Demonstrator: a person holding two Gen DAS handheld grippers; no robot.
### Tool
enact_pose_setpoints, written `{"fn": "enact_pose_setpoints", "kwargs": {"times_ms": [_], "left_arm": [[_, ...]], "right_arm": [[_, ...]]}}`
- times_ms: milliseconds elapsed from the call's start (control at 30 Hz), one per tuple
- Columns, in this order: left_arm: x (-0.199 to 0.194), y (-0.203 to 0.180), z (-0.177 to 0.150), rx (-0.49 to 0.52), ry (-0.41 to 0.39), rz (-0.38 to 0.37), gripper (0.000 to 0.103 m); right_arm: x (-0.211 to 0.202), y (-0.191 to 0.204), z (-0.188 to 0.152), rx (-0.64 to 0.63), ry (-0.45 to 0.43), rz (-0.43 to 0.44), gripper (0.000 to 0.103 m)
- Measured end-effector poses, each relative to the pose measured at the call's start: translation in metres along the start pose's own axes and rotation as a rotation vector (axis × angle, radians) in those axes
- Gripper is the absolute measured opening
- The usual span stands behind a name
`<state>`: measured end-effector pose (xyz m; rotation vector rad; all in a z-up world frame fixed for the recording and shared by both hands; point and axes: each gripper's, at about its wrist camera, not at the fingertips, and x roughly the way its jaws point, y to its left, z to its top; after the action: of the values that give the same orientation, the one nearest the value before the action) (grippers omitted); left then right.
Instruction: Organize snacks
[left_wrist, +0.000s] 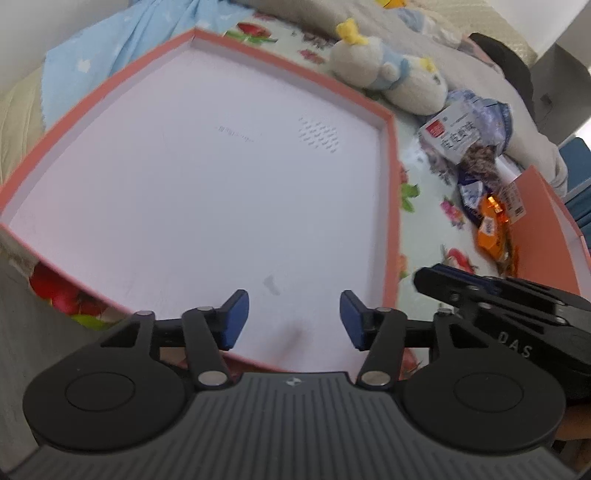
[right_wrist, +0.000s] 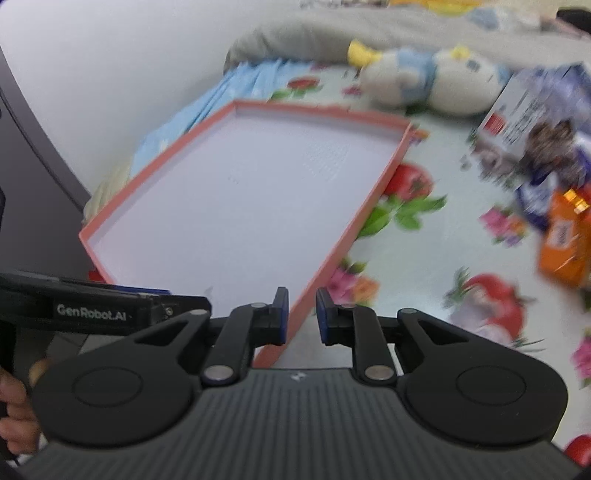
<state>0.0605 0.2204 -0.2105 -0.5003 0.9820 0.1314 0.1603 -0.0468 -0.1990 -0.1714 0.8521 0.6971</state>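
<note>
Both my claws are released and hold nothing; the snacks (right_wrist: 561, 236) lie right of the pink box (right_wrist: 369, 206), nearer my right gripper (right_wrist: 302, 317) than my left gripper (left_wrist: 293, 319).

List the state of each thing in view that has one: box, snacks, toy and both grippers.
pink box: open, nothing inside, lying flat on the floral cloth.
snack packets: piled right of the box, outside it.
plush toy: lying on its side beyond the box.
left gripper: open, holding nothing, above the box's white floor.
right gripper: open a little, holding nothing, straddling the box's right rim.
</note>
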Motion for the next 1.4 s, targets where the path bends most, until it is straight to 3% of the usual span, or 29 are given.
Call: {"fn": "enact_pose_setpoints", "kwargs": {"times_ms": [267, 300, 367, 400, 667, 800, 967, 1133, 1400], "left_arm": [[-0.007, -0.049, 0.019, 0.066, -0.058, -0.096, 0.068], [-0.004, -0.058, 0.021, 0.076, -0.059, -0.114, 0.068], [0.003, -0.076, 0.025, 0.091, -0.052, -0.152, 0.068], [0.008, -0.086, 0.028, 0.098, -0.05, -0.175, 0.068], [0.066, -0.149, 0.052, 0.053, 0.015, -0.338, 0.068], [0.099, -0.169, 0.065, 0.008, 0.053, -0.401, 0.068], [0.141, -0.185, 0.078, -0.037, 0.107, -0.448, 0.068], [0.176, -0.197, 0.086, -0.042, 0.149, -0.448, 0.068], [0.208, -0.209, 0.089, -0.011, 0.184, -0.476, 0.063]], "right_arm": [[-0.042, -0.038, 0.0, -0.01, -0.092, -0.198, 0.02], [-0.044, -0.045, -0.001, -0.008, -0.096, -0.223, 0.023], [-0.051, -0.058, -0.004, -0.003, -0.106, -0.254, 0.044], [-0.053, -0.063, -0.006, -0.003, -0.11, -0.27, 0.045], [-0.05, -0.096, -0.022, -0.086, -0.095, -0.432, 0.045], [-0.039, -0.109, -0.026, -0.114, -0.066, -0.469, 0.044], [-0.027, -0.115, -0.028, -0.17, -0.063, -0.51, 0.044], [-0.009, -0.118, -0.025, -0.206, -0.041, -0.552, 0.042], [0.014, -0.121, -0.024, -0.277, -0.004, -0.637, 0.034]]}}
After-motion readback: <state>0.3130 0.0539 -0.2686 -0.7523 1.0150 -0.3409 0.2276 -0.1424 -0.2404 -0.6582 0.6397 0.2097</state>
